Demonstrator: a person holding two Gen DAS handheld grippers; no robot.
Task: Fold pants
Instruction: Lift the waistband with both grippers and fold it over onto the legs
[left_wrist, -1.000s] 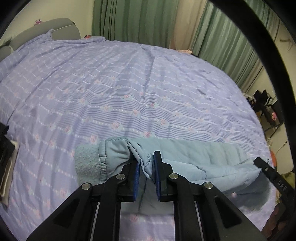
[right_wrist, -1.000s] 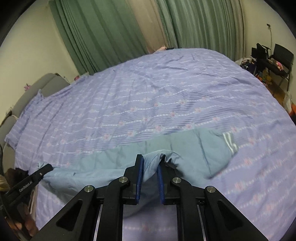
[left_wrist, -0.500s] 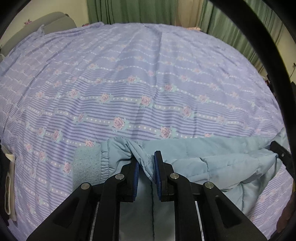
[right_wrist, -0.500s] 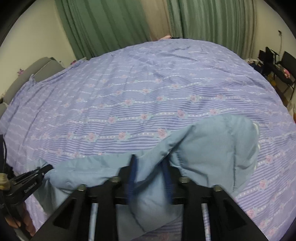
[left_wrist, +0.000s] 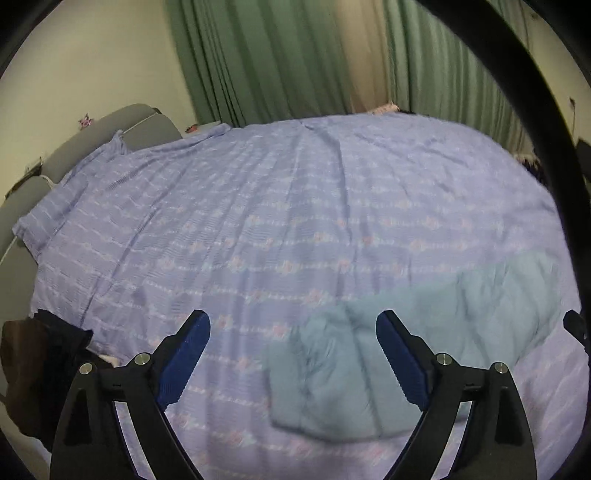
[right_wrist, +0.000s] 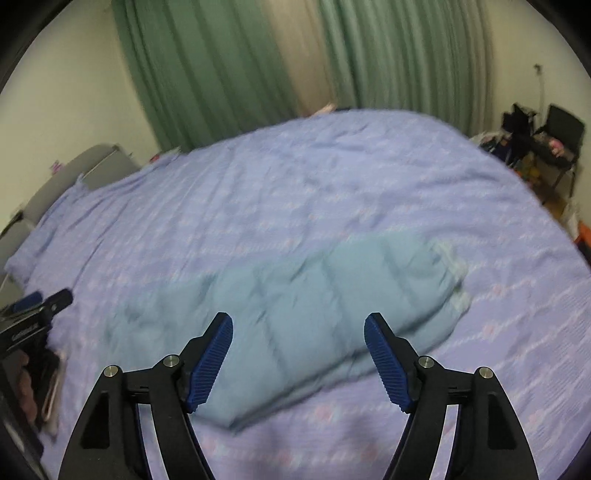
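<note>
Light blue padded pants (right_wrist: 295, 314) lie folded in a long flat bundle on the lilac flowered bedspread (right_wrist: 295, 184). They also show in the left wrist view (left_wrist: 406, 350), at the lower right. My left gripper (left_wrist: 293, 354) is open and empty, raised above the bundle's left end. My right gripper (right_wrist: 298, 354) is open and empty, raised above the bundle's near edge. The left gripper also shows at the left edge of the right wrist view (right_wrist: 40, 310).
A grey headboard (left_wrist: 74, 144) runs along the bed's left side. Green curtains (right_wrist: 221, 66) hang behind the bed. Dark clothes (left_wrist: 40, 369) lie at the bed's near left edge. A black chair with clutter (right_wrist: 546, 144) stands at the far right.
Both grippers have opened and let go of the pants, then lifted and pulled back. The pants have dropped flat onto the bedspread.
</note>
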